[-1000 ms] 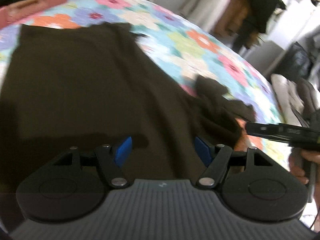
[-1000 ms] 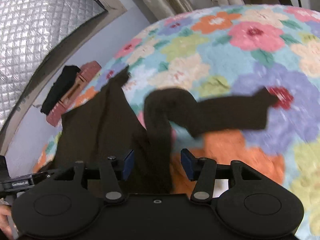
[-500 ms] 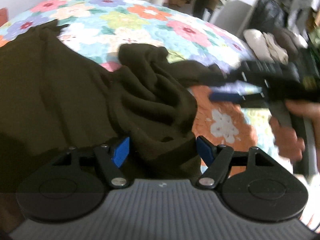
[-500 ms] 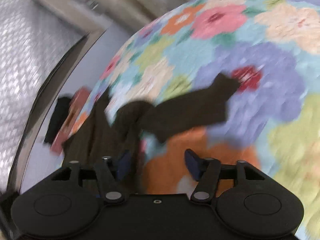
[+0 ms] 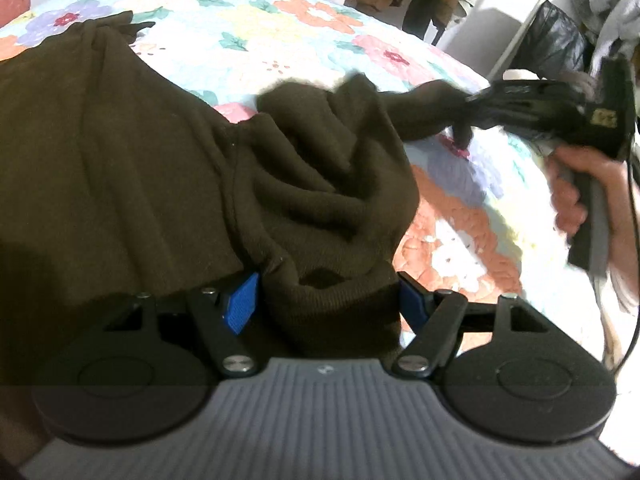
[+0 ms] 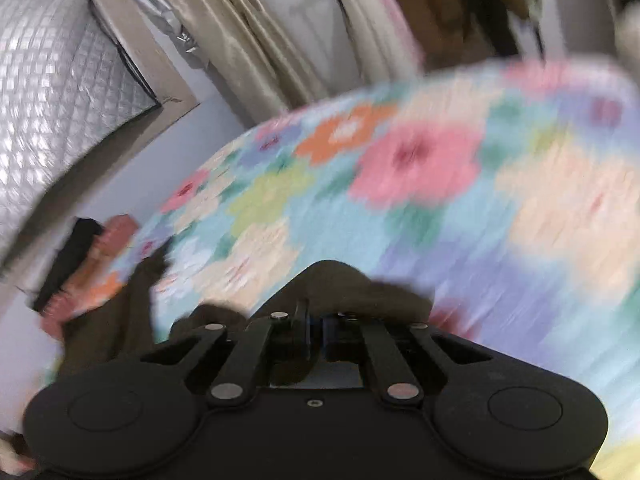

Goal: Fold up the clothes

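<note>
Tongs first: my left tongs [image 5: 327, 306] stand wide, blue pads [image 5: 240, 307] on either side of a bunched roll of the dark brown sweater [image 5: 120, 168]. Fabric fills the gap, though whether the pads actually press on it I cannot tell. My right tongs [image 6: 316, 330] are clamped tight, blue pads together, with the sleeve end [image 6: 348, 280] of that same sweater pinched between them. From the left wrist view I see the right tongs [image 5: 466, 110] out at the far right, a bare hand [image 5: 576, 196] around the grey handle, and the sleeve [image 5: 424, 114] stretched from the crumpled shoulder folds up to their tips, raised off the quilt.

The sweater body lies spread flat across the left side of the bed, over the floral quilt [image 5: 280, 32], with the heaped sleeve fabric just ahead of my left tongs. The right wrist view is badly blurred. Beyond the bed hang pale curtains [image 6: 240, 40], and a quilted silver panel [image 6: 52, 100] sits at the left.
</note>
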Available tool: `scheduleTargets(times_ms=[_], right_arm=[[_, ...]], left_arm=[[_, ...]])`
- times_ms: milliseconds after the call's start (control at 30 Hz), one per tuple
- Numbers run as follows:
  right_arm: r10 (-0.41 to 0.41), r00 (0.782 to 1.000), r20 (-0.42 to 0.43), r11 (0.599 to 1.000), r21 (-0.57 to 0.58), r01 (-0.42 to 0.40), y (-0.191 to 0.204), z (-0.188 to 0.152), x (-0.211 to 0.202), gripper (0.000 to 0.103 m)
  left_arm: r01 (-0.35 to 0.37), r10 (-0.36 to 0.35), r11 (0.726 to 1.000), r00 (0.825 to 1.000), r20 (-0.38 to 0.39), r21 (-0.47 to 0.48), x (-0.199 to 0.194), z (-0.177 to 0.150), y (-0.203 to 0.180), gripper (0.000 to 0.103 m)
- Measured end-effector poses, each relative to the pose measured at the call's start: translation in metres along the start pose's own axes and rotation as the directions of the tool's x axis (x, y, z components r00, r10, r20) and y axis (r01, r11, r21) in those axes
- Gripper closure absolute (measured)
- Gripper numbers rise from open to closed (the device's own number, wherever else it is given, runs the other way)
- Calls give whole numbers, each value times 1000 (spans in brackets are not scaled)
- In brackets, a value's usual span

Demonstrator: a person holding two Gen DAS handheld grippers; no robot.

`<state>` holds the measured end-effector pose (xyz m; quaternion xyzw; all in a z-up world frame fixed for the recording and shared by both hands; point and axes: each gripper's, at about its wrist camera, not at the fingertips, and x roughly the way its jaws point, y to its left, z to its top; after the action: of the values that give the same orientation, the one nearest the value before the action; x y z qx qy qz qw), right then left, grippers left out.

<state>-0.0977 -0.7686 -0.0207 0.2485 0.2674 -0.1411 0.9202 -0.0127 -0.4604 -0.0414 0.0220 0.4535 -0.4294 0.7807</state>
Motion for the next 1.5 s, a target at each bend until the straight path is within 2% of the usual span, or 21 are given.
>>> scheduleTargets(times_ms=[100, 200, 300, 400, 500, 600, 667, 733, 767, 900, 1000, 1200, 1233, 1333, 1500], right_arm=[[-122, 992, 44, 990, -66, 124, -23, 40, -20, 96], [-219, 972, 83, 966, -125, 228, -44, 73, -33, 96], [-260, 960, 108, 944, -179, 276, -58, 91, -42, 96], [-255, 958, 133, 937, -211, 279, -69, 107, -42, 97], [-298, 949, 102, 927, -207, 313, -85, 111, -27, 97], [-416, 908, 40, 900, -123, 418, -104, 98, -6, 81], [-430, 903, 21, 900, -75, 430, -111, 82, -1, 79], [-402, 915, 15, 915, -3, 402, -113, 64, -3, 70], [-382, 924, 13, 923, 43, 382, -114, 56, -5, 69], [-190, 981, -43, 957, 215, 195, -108, 33, -4, 68], [-106, 992, -67, 973, 200, 118, -85, 30, 4, 68], [-23, 992, -121, 976, 211, 48, -52, 39, 22, 64], [-17, 988, -156, 973, 223, 52, -50, 41, 28, 61], [-62, 962, -264, 965, 229, 125, -44, 40, 42, 60], [-92, 949, -303, 956, 241, 169, -42, 36, 56, 58]], left_arm=[[11, -11, 1000, 1000, 10, 18, -1, 1, -2, 34], [21, -21, 999, 1000, 9, 32, -1, 3, -6, 34], [44, -44, 998, 999, 3, 48, -2, 5, -10, 34], [76, -75, 996, 997, -16, 41, 0, 7, -14, 32], [104, -103, 994, 994, -43, 27, 4, 8, -17, 32], [92, -90, 995, 995, -52, 36, 5, 5, -21, 31], [92, -90, 995, 994, -55, 33, 3, 3, -22, 31], [98, -97, 995, 994, -56, 26, 1, 1, -21, 31], [98, -97, 995, 994, -56, 23, 1, 0, -21, 31], [83, -83, 997, 995, -62, 0, 5, 0, -21, 31], [71, -71, 997, 996, -59, 1, 6, 0, -25, 31], [70, -71, 997, 996, -60, -11, 5, 1, -24, 30], [75, -75, 997, 995, -61, -14, 5, 2, -23, 30], [94, -95, 995, 994, -62, -19, 5, 6, -20, 30], [94, -92, 994, 995, -32, 52, 12, 25, -30, 30]])
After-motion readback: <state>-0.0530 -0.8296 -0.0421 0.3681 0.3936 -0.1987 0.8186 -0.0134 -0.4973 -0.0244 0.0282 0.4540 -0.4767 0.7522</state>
